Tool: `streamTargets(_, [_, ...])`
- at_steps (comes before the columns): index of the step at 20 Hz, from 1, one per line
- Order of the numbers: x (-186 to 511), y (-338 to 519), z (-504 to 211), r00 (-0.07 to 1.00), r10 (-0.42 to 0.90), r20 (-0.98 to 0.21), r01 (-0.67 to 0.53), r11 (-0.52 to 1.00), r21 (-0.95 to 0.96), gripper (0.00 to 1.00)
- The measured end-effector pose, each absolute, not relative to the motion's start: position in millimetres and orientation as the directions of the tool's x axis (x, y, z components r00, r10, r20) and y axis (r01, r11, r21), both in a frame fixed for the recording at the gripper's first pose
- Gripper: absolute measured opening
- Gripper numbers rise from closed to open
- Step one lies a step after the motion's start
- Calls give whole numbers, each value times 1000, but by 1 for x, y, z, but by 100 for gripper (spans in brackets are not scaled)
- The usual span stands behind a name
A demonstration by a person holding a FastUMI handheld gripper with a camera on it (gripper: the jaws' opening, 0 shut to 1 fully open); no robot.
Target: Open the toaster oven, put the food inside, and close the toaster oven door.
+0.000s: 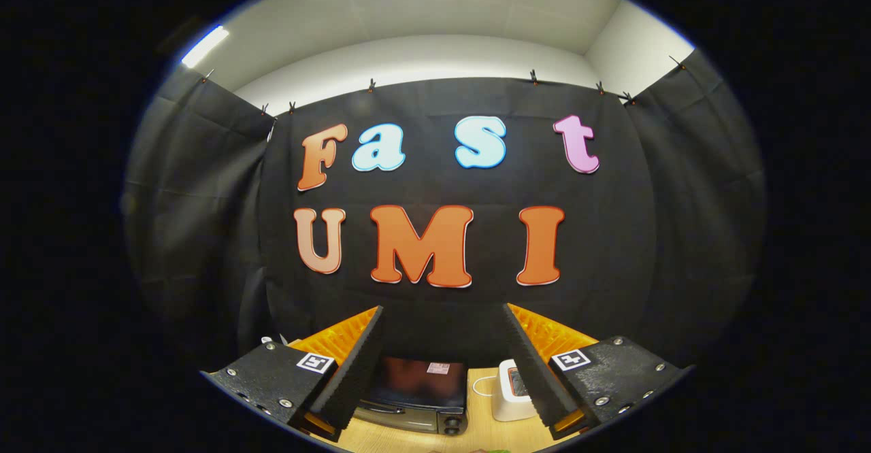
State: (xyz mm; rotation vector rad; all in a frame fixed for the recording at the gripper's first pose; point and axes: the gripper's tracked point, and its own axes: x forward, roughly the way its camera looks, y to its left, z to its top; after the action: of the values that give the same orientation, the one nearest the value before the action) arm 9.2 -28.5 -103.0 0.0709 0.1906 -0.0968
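The toaster oven (pixel 415 398) stands on the wooden table (pixel 476 432) below and beyond my fingers, dark-bodied, with its glass door shut and a handle bar across the front. Two knobs (pixel 451 426) sit at its lower right corner. My gripper (pixel 444 317) is held high above the table, open wide, with nothing between its fingers. A sliver of green and red, perhaps the food (pixel 497 450), peeks in at the near edge of the table; it is too cut off to tell.
A small white device (pixel 512 388) with a white cable stands on the table just right of the oven. Black cloth walls close the booth behind and on both sides. A white cable lies at the table's far left.
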Motion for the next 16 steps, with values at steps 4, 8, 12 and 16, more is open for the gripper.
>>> streamTargets(4, [20, 2, -168, 947, -47, -318, 95, 986, 138, 100])
streamTargets(8, [33, 34, -236, 888, -10, -460, 124, 968, 220, 100])
streamTargets(12, [35, 58, -298, 804, -1, -595, 139, 972, 187, 99])
streamTargets(16, [43, 73, -342, 735, -36, -678, 149, 983, 109, 97])
